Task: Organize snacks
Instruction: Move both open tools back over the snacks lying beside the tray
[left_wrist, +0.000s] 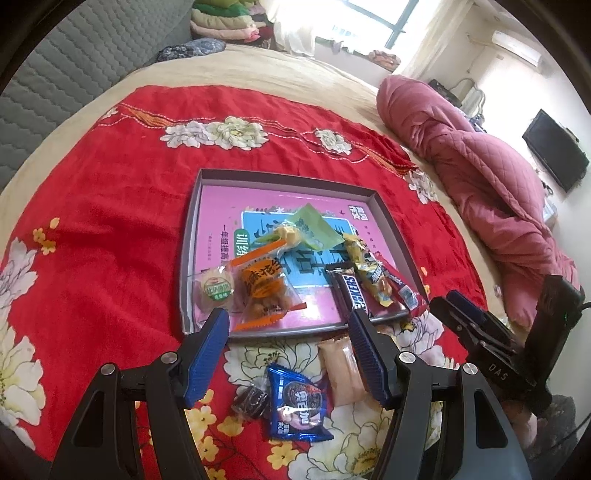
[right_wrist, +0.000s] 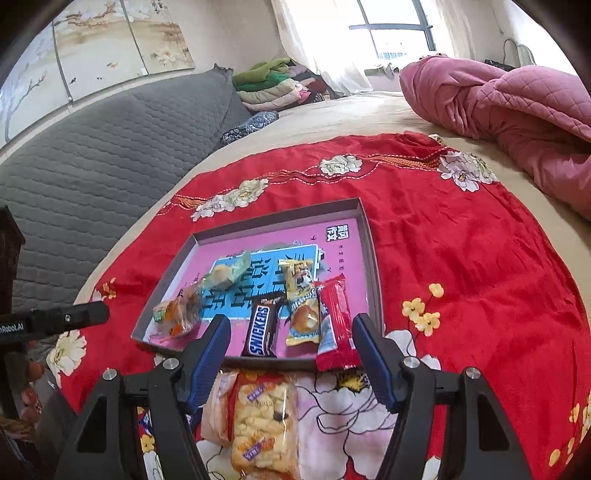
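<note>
A shallow grey-rimmed tray (left_wrist: 190, 236) (right_wrist: 364, 236) with a pink floor lies on the red cloth and holds several snacks: a Snickers bar (left_wrist: 354, 291) (right_wrist: 262, 328), a yellow packet (left_wrist: 369, 273) (right_wrist: 303, 306), a red bar (left_wrist: 400, 288) (right_wrist: 334, 325), an orange packet (left_wrist: 264, 284) and a green packet (left_wrist: 314, 229). My left gripper (left_wrist: 288, 325) is open above a blue cookie packet (left_wrist: 297, 406), a dark candy (left_wrist: 251, 400) and a beige packet (left_wrist: 341, 369). My right gripper (right_wrist: 291, 328) is open above a puffed-rice packet (right_wrist: 264, 417).
The red flowered cloth (left_wrist: 110, 221) (right_wrist: 461, 258) covers a beige bed. A rolled pink quilt (left_wrist: 480, 177) (right_wrist: 498, 103) lies to the right. A grey padded headboard (right_wrist: 92, 166) and folded clothes (right_wrist: 273, 85) are at the back.
</note>
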